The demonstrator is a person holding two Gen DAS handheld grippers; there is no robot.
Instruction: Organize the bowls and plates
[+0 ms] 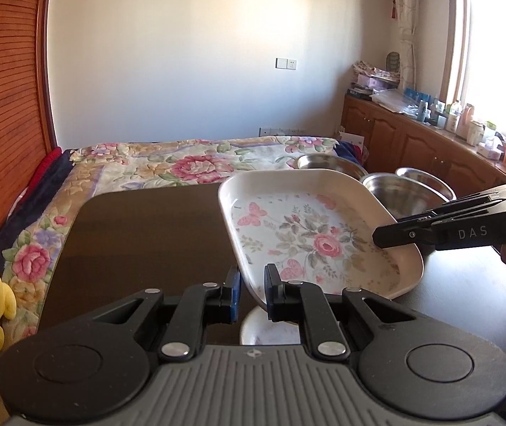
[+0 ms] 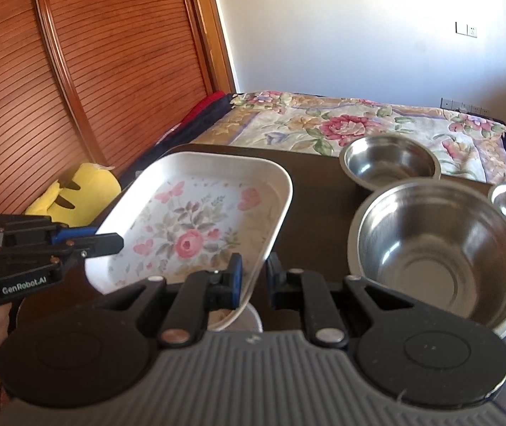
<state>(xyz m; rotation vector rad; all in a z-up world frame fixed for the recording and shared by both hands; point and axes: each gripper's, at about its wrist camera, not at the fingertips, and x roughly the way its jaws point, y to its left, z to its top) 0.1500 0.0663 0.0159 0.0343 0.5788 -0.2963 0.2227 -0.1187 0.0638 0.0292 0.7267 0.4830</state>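
Left wrist: both grippers (image 1: 252, 293) (image 2: 253, 277) pinch floral tray (image 1: 309, 227).

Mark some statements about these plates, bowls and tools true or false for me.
1. The left tool and the right tool each grip an edge of the floral tray. True.
2. Three steel bowls sit on the dark table. True.
3. The tray lies flat on the bed. False: it is held tilted above the table.
4. The plush toy is blue. False: it is yellow.
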